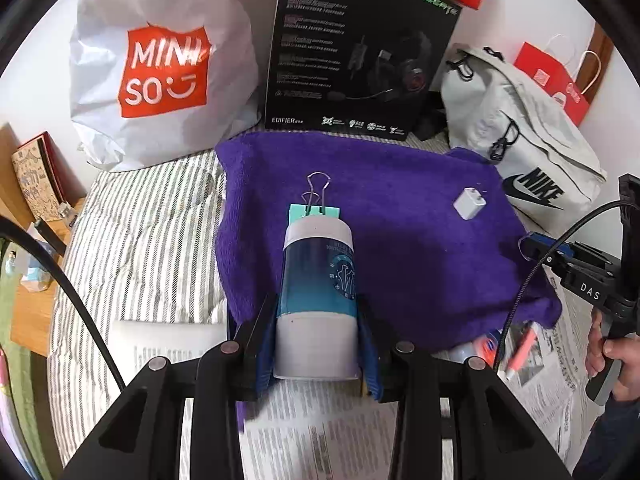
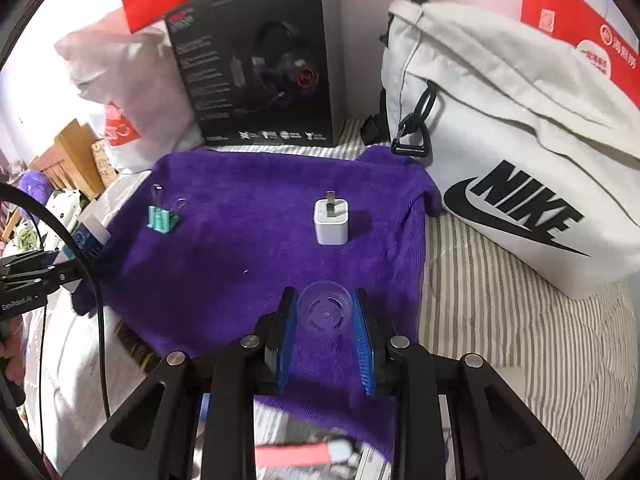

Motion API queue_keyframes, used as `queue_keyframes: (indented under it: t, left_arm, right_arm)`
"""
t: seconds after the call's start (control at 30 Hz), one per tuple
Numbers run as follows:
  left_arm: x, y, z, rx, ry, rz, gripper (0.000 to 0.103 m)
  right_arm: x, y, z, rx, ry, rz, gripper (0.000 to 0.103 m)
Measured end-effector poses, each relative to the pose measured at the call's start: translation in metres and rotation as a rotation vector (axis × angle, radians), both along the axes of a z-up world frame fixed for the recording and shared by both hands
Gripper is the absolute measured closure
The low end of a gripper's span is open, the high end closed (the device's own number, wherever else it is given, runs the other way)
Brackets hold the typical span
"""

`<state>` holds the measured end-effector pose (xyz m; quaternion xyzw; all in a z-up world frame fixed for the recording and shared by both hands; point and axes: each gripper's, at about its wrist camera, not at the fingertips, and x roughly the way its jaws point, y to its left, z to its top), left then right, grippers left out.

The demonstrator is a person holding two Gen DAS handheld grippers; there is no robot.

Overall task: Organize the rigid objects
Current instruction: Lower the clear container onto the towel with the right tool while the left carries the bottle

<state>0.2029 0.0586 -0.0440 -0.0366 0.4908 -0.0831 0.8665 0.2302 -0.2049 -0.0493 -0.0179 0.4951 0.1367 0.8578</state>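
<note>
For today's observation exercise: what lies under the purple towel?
Under the purple fluffy towel a grey-and-white striped bedsheet shows at its edges, printed newspaper at the near edge. Whatever lies beneath the towel's middle is covered.

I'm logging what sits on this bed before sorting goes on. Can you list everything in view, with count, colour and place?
Towel: one, purple, spread over the striped bedding.
Binder clip: one, mint green, on the towel's left part.
Charger plug: one, white, on the towel, right of the clip.
Bottle: one, blue and white, between the left gripper's fingers.
Clear cup: one, transparent, between the right gripper's fingers.
Headset box: one, black, upright behind the towel.
Miniso bag: one, white with orange logo, back left.
Nike bag: one, off-white, right of the towel.
Newspaper: printed sheets, near edge under the towel.
Left gripper: black, blue pads.
Right gripper: black, blue pads.
</note>
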Motion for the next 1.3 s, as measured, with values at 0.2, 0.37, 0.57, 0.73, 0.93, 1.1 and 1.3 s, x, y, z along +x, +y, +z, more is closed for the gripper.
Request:
queue_keyframes:
  t: [0.2, 0.37, 0.57, 0.73, 0.93, 1.1, 1.3]
  left_arm:
    - [0.021, 0.001, -0.020, -0.007, 0.042, 0.011, 0.069]
    - [0.031, 0.001, -0.029, -0.006, 0.063, 0.006, 0.069]
    - [0.043, 0.002, -0.036, -0.006, 0.077, 0.009, 0.069]
    - [0.044, -0.005, -0.040, 0.042, 0.078, -0.014, 0.069]
    - [0.043, -0.011, -0.041, 0.074, 0.077, -0.014, 0.069]
    - [0.039, -0.012, -0.040, 0.069, 0.090, -0.024, 0.063]
    - [0.029, -0.007, -0.032, 0.022, 0.094, -0.004, 0.056]
  right_arm:
    - [0.022, 0.003, -0.022, -0.023, 0.030, 0.000, 0.076]
    - [0.033, 0.007, -0.036, -0.026, 0.058, -0.002, 0.076]
    - [0.043, 0.008, -0.045, -0.030, 0.067, -0.011, 0.076]
    - [0.045, 0.009, -0.046, -0.034, 0.060, -0.010, 0.076]
    - [0.043, 0.012, -0.048, -0.042, 0.055, 0.004, 0.073]
    - [0.041, 0.011, -0.047, -0.014, 0.076, 0.016, 0.067]
    - [0.028, 0.008, -0.034, -0.016, 0.066, 0.012, 0.052]
